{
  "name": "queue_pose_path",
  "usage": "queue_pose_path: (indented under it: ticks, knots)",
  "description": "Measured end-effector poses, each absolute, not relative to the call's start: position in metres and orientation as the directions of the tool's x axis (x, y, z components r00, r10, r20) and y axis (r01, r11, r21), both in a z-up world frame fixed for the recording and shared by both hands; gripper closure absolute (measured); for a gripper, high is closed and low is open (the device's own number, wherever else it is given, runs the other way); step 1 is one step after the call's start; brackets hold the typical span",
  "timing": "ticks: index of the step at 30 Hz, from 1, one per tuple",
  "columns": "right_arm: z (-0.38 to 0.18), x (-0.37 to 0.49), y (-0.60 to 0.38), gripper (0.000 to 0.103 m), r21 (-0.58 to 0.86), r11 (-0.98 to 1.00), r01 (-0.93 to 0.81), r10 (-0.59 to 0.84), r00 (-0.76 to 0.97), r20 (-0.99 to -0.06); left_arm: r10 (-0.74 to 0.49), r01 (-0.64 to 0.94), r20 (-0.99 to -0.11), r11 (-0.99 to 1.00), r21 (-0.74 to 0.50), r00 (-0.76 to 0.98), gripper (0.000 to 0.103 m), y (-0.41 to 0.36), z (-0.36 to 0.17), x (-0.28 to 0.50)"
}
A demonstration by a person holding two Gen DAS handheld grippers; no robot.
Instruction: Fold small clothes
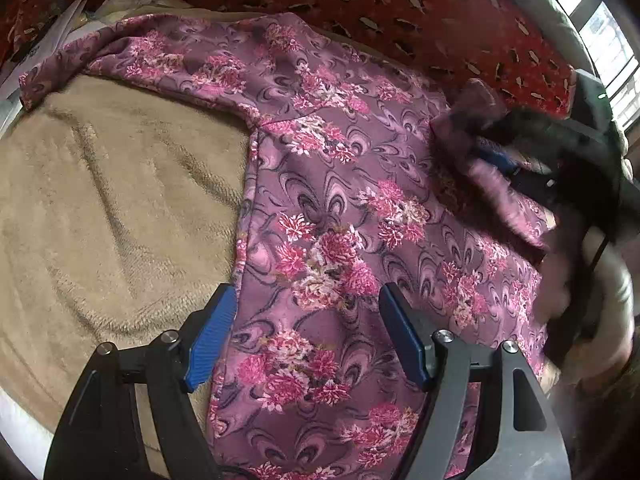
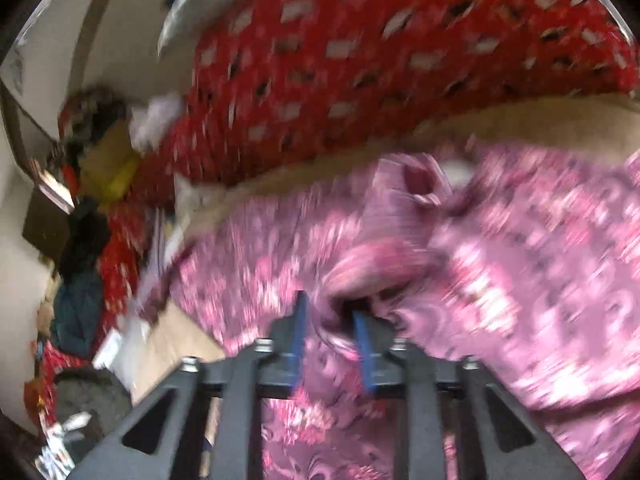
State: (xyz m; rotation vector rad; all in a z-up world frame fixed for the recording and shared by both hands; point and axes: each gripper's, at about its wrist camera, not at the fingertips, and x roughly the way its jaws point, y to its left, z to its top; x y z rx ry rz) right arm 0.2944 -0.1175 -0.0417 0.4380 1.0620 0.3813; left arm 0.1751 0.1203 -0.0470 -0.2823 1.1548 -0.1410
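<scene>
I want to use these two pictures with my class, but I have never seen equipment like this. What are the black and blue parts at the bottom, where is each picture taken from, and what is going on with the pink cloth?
No robot here: a person holds a two-fingered tool in each hand, with a camera looking along its fingers.

The sharp picture is from the left gripper; its blue fingers stand wide apart above a pink floral garment lying on a beige fleecy blanket. A red patterned cover lies behind.

The blurred picture is from the right gripper. A fold of the garment sits between its fingers; whether they still pinch it, I cannot tell.
</scene>
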Motion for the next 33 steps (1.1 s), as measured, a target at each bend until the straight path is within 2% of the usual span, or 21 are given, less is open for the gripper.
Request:
queue_pose_path:
  ticks: [2, 4, 6, 9, 16, 17, 18, 19, 20, 23, 26, 31, 32, 33]
  knots:
    - [-0.056, 0.285, -0.11, 0.063, 0.519, 0.849, -0.099, 0.516, 0.372, -0.772, -0.262, -0.023, -0.88, 0.955, -0.294, 0.396, 0.03, 0.112, -0.045, 0.179]
    - [-0.059, 0.269, -0.116, 0.063, 0.553, 0.827, -0.105, 0.55, 0.356, -0.755, -0.278, -0.003, -0.877, 0.953, -0.303, 0.391, 0.03, 0.101, -0.043, 0.186]
    - [-0.053, 0.251, -0.133, 0.062, 0.562, 0.819, -0.115, 0.557, 0.391, -0.732, -0.301, 0.025, -0.874, 0.948, -0.316, 0.381, 0.03, 0.087, -0.041, 0.198]
    - [-0.044, 0.222, -0.178, 0.054, 0.546, 0.833, -0.094, 0.521, 0.469, -0.714, -0.329, 0.041, -0.88, 0.941, -0.336, 0.343, 0.03, 0.061, -0.047, 0.225]
    - [-0.047, 0.184, -0.283, 0.054, 0.592, 0.803, 0.069, 0.459, 0.561, -0.689, -0.353, -0.105, -0.883, 0.91, -0.401, 0.308, 0.03, 0.026, -0.063, 0.296]
    - [-0.047, 0.18, -0.294, 0.054, 0.59, 0.803, 0.084, 0.444, 0.576, -0.686, -0.352, -0.124, -0.882, 0.905, -0.406, 0.313, 0.033, 0.026, -0.062, 0.3]
    - [-0.046, 0.178, -0.303, 0.054, 0.586, 0.805, 0.096, 0.427, 0.593, -0.683, -0.354, -0.152, -0.88, 0.897, -0.416, 0.317, 0.044, 0.025, -0.06, 0.307]
    - [-0.044, 0.175, -0.317, 0.054, 0.58, 0.807, 0.115, 0.4, 0.616, -0.678, -0.353, -0.154, -0.883, 0.898, -0.413, 0.309, 0.091, 0.025, -0.059, 0.313]
    - [-0.042, 0.173, -0.334, 0.054, 0.578, 0.803, 0.146, 0.366, 0.644, -0.672, -0.35, -0.149, -0.891, 0.903, -0.403, 0.29, 0.1, 0.024, -0.058, 0.317]
    - [-0.045, 0.172, -0.379, 0.051, 0.615, 0.751, 0.241, 0.313, 0.69, -0.652, -0.299, -0.182, -0.873, 0.903, -0.389, 0.385, 0.1, 0.041, -0.035, 0.316]
    - [-0.057, 0.178, -0.406, 0.048, 0.635, 0.709, 0.307, 0.276, 0.708, -0.65, -0.182, -0.204, -0.873, 0.932, -0.3, 0.452, 0.1, 0.058, -0.024, 0.31]
    - [-0.093, 0.217, -0.394, 0.048, 0.675, 0.676, 0.296, 0.382, 0.642, -0.665, -0.169, -0.215, -0.928, 0.944, -0.249, 0.333, 0.1, 0.056, -0.06, 0.314]
    - [-0.102, 0.226, -0.386, 0.05, 0.688, 0.674, 0.269, 0.438, 0.604, -0.666, -0.162, -0.207, -0.931, 0.949, -0.238, 0.328, 0.1, 0.053, -0.063, 0.313]
    - [-0.106, 0.233, -0.378, 0.079, 0.682, 0.688, 0.249, 0.46, 0.577, -0.675, -0.161, -0.196, -0.929, 0.952, -0.235, 0.332, 0.1, 0.051, -0.063, 0.312]
